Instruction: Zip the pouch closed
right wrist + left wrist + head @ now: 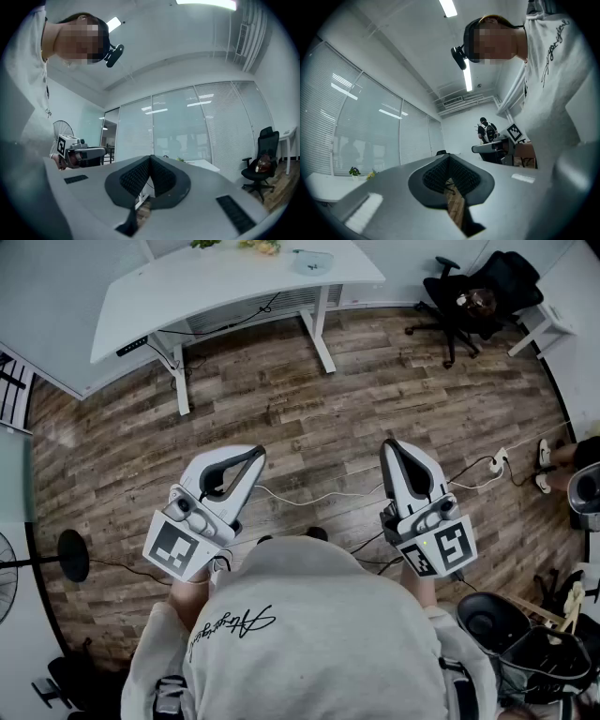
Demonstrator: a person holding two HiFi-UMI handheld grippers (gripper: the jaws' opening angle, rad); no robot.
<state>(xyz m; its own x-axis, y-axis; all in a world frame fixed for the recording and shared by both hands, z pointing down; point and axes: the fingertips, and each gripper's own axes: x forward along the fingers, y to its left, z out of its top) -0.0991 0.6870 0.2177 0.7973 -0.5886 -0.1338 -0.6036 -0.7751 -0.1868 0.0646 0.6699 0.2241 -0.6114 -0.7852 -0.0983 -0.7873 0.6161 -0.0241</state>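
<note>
No pouch shows clearly in any view; a small pale item (pixel 313 261) lies on the far white desk, too small to identify. In the head view the person holds both grippers at waist height over the wooden floor, pointing toward the desk. The left gripper (pixel 255 457) is shut, its jaws meeting at the tip with nothing between them. The right gripper (pixel 389 448) is shut and empty too. The left gripper view has its ribbed pads (pixel 440 171) pressed together, the right gripper view its pads (pixel 138 176) likewise, both aimed slightly upward at glass walls and ceiling.
A white desk (pixel 234 282) stands ahead with small plants at its back edge. A black office chair (pixel 478 296) is at the far right, a fan stand (pixel 70 557) at the left. Cables (pixel 319 495) cross the floor. Dark bins (pixel 525 643) sit at lower right. Another person (pixel 487 130) stands far off.
</note>
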